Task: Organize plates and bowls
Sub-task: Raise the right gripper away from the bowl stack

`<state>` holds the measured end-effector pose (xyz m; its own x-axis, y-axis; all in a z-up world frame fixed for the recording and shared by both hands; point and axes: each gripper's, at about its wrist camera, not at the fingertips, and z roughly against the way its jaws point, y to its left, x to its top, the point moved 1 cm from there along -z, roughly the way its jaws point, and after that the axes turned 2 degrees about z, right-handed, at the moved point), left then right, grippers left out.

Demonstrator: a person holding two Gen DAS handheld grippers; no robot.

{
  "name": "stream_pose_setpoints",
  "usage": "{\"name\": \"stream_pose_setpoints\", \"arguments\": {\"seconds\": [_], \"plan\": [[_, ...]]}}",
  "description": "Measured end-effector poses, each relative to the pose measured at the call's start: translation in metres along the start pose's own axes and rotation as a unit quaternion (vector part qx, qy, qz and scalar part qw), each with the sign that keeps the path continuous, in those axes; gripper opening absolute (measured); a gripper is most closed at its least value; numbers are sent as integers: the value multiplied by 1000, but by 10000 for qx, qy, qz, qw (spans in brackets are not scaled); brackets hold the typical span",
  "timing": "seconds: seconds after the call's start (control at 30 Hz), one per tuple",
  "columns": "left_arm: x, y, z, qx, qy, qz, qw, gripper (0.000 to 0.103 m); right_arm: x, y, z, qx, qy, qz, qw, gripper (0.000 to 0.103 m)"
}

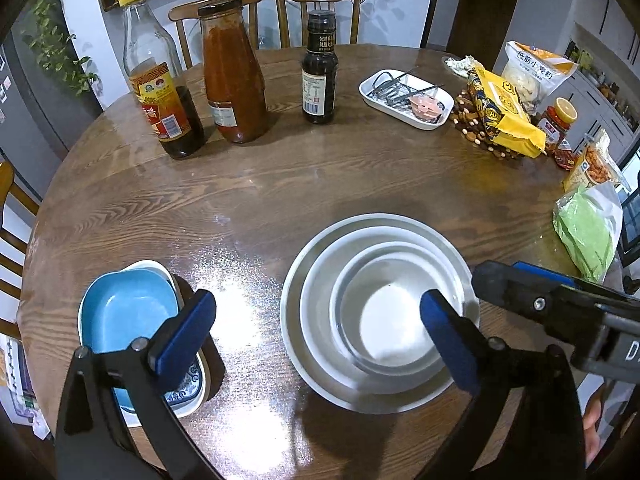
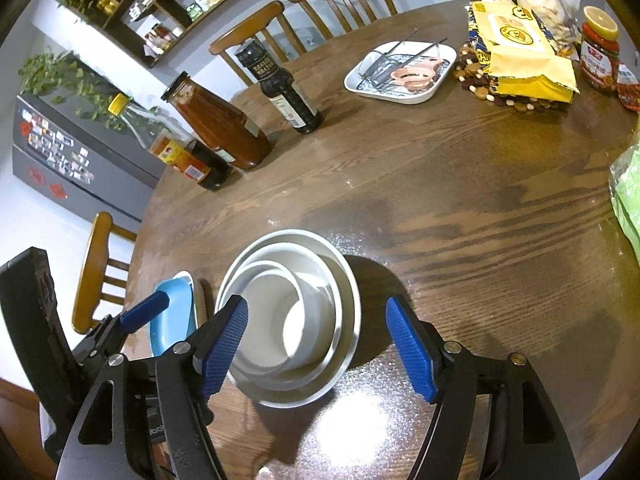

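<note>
Both tools (image 1: 318, 322) (image 2: 316, 344) gape empty above nested bowls (image 1: 380, 312); left finger (image 1: 186, 332) hides blue dish (image 1: 128, 316).

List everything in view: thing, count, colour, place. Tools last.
nested bowls: three, white, near table edge, centre
rectangular dishes: stacked, blue on white, left of bowls
bottles: three, dark sauce and red sauce, far left of table
white tray: one, holds metal utensils and a pink item, far side
snack bags: yellow, white, green, right side
red jar: one, right edge
table: round, brown wood
chairs: wooden, around the table
left tool: blue pads, open, nothing held
right tool: blue pads, open over bowls, no pad pressing
</note>
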<state>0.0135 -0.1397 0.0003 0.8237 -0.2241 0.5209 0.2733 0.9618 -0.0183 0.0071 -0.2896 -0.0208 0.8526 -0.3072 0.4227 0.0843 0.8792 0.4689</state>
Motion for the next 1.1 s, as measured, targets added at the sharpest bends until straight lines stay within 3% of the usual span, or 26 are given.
{"name": "stream_pose_setpoints", "arguments": {"seconds": [0.17, 0.57, 0.73, 0.87, 1.1], "plan": [[-2, 0, 5, 43, -49, -10, 10000, 102, -4, -2, 5, 25, -67, 27, 10000, 82], [-7, 8, 8, 212, -99, -6, 9997, 102, -14, -23, 9, -183, -68, -44, 9998, 84], [-9, 10, 5, 41, 24, 58, 10000, 102, -16, -29, 7, -89, 24, -121, 9999, 84], [-11, 21, 3, -182, 207, 297, 9992, 102, -17, -31, 7, -76, 78, -121, 9999, 84], [-10, 48, 4, -227, 386, 906, 9949, 102, -16, -42, 9, -114, 92, -243, 9996, 84]]}}
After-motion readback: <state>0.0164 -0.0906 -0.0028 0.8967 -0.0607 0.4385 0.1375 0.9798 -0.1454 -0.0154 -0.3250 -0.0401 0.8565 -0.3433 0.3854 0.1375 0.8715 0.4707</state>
